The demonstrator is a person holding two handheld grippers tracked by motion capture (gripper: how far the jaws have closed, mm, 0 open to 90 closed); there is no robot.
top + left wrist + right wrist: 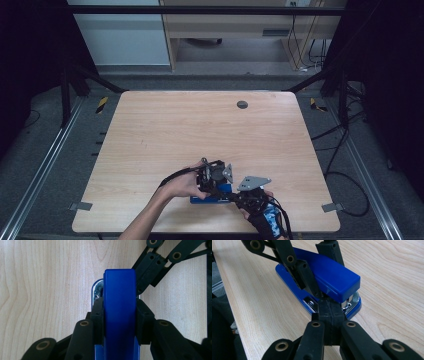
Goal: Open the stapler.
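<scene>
1. Black jointed links of the left gripper (120, 322) rise at the bottom of the left gripper view; its jaws stand partway spread and pinch the glossy blue plastic stapler (119, 315) by the two long sides of its top arm, one pad on each flank.
2. Between those jaws the stapler lies flat on the pale wood-grain counter (45, 290), its rounded nose pointing away from them and a chrome metal plate peeping out on the left below the cover.
3. Judged from its build, the stapler is stiff and moderately weighty for its size: a hard moulded shell over a steel magazine. Its smooth, shiny sides look slippery, so a grip across the flat flanks, as the left jaws have it, seems safest.
4. Its top arm is hinged and probably sprung, so pressure from above would tip it down, whereas squeezing the sides should not.
5. Further right, the right gripper (330, 305) has its jaws pressed together with nothing between them; their tips sit at the stapler's front end, just at the gap between blue cover and chrome base.
6. Seen from the high view, both grippers meet over the stapler (212, 197) near the counter's front edge.
</scene>
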